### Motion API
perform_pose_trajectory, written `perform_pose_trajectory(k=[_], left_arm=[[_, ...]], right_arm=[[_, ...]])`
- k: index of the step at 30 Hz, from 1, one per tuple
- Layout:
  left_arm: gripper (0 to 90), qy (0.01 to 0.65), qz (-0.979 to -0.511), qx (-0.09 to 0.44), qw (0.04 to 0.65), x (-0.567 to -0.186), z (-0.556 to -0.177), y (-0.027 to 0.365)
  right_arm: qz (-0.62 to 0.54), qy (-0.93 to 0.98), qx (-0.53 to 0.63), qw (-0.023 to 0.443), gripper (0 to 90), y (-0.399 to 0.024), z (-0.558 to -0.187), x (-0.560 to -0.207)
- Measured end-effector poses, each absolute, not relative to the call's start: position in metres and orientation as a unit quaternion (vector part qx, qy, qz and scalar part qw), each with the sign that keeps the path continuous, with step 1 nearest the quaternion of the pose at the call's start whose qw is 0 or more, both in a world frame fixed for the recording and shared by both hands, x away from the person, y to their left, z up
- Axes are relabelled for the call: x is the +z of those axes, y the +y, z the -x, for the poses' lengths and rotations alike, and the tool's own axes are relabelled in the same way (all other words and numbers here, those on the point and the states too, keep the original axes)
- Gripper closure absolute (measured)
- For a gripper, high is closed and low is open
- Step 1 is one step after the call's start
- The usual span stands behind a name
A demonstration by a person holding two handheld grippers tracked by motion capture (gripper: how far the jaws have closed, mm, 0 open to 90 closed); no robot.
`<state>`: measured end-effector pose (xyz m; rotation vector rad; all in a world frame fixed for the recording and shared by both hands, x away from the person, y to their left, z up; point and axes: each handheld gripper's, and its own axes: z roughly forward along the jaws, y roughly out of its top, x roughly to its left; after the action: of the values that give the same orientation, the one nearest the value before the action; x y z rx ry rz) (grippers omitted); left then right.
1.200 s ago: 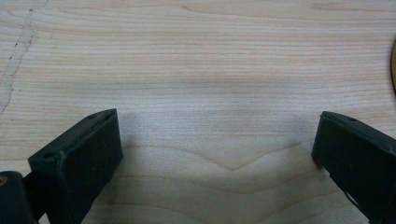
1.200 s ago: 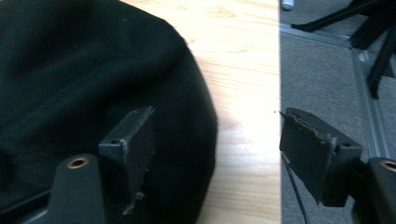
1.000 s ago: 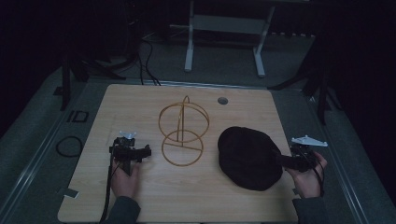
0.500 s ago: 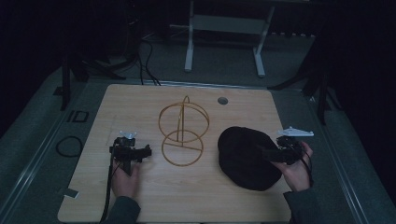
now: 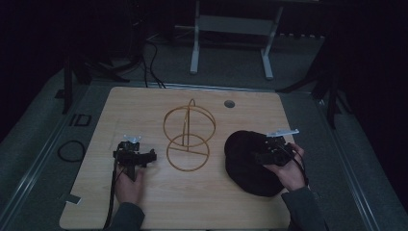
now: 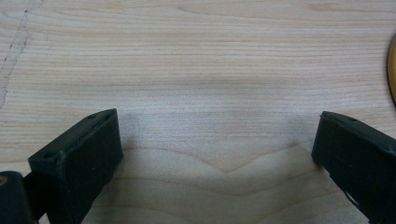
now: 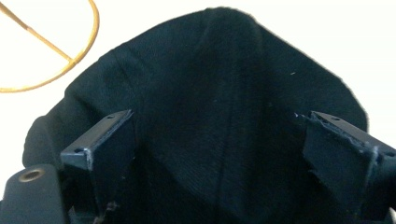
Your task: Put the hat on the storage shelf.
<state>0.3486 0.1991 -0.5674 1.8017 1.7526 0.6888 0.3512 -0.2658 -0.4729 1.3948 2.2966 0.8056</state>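
A soft black cloth hat lies lower right on the pale wood-grain worktop. A thin golden wire stand sits mid-frame. The right tool, jaws just opened wide, hovers over the hat; the left tool gapes empty.

Black cap, crumpled, flat on table, right of centre.

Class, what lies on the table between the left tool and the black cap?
The gold wire stand lies between left tool and black cap, seen in the high view.
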Motion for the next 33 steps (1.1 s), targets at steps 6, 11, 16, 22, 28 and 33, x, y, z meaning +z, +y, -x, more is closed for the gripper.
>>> perform_pose_trajectory(k=[6, 11, 16, 22, 28, 33], left_arm=[[1.2, 0.649, -0.667, 0.255, 0.264, -0.567, -0.349, 0.199], [1.2, 0.649, -0.666, 0.255, 0.265, -0.567, -0.349, 0.199], [1.2, 0.649, -0.667, 0.255, 0.264, -0.567, -0.349, 0.199], [1.2, 0.649, -0.666, 0.255, 0.264, -0.567, -0.349, 0.199], [1.2, 0.649, -0.666, 0.255, 0.265, -0.567, -0.349, 0.198], [1.2, 0.649, -0.666, 0.255, 0.265, -0.568, -0.349, 0.198]], right_arm=[[-0.478, 0.824, 0.265, 0.149, 14.5, -0.260, -0.357, -0.480], [-0.470, 0.832, 0.256, 0.149, 36.5, -0.259, -0.357, -0.478], [-0.460, 0.845, 0.236, 0.135, 53.0, -0.256, -0.360, -0.479], [-0.454, 0.858, 0.202, 0.127, 71.6, -0.254, -0.365, -0.478], [-0.446, 0.869, 0.184, 0.113, 82.9, -0.252, -0.370, -0.475], [-0.443, 0.871, 0.185, 0.110, 84.2, -0.252, -0.371, -0.469]])
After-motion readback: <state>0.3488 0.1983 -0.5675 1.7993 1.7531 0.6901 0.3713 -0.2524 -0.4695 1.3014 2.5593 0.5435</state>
